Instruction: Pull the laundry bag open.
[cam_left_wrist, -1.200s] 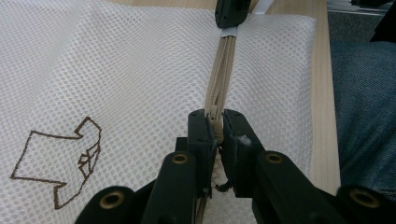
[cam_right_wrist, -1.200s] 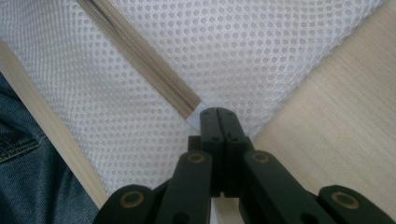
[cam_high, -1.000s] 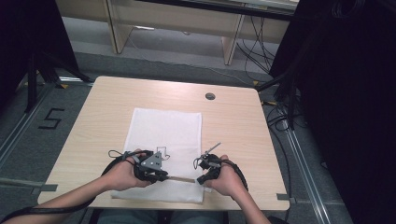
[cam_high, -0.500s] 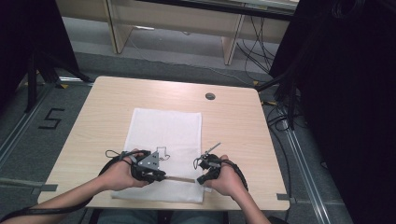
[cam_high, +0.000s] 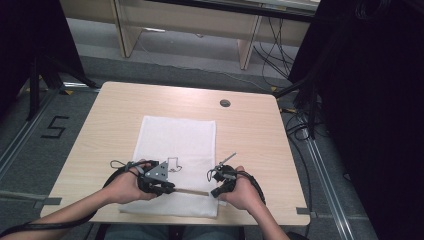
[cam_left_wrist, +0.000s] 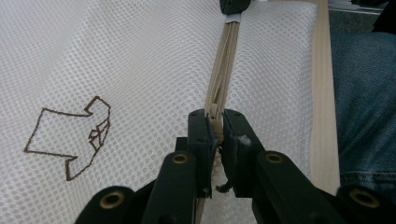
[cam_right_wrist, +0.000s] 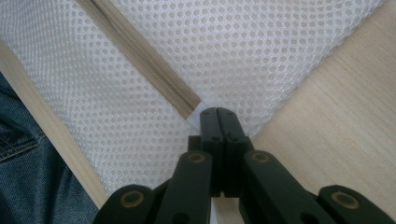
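A white mesh laundry bag (cam_high: 177, 160) with a beige zipper (cam_left_wrist: 223, 70) lies flat in the lower middle of the high view. The left gripper (cam_left_wrist: 215, 128) pinches the zipper pull; the right gripper (cam_right_wrist: 218, 116) clamps the bag's corner fabric. Light, limp and stretchy, the bag is probably best gripped at the reinforced zipper ends.

White mesh bag (cam_high: 179, 165), flat on the bench (cam_high: 250, 135), long side running away from the near edge. Fine round holes across the fabric; small brown outline logo (cam_left_wrist: 70, 135) stitched on it. Beige zipper (cam_high: 192, 191) along the near end, pulled taut and straight between its two ends, closed as far as visible, teeth running up to a white fabric tab at the right end (cam_right_wrist: 198, 112).
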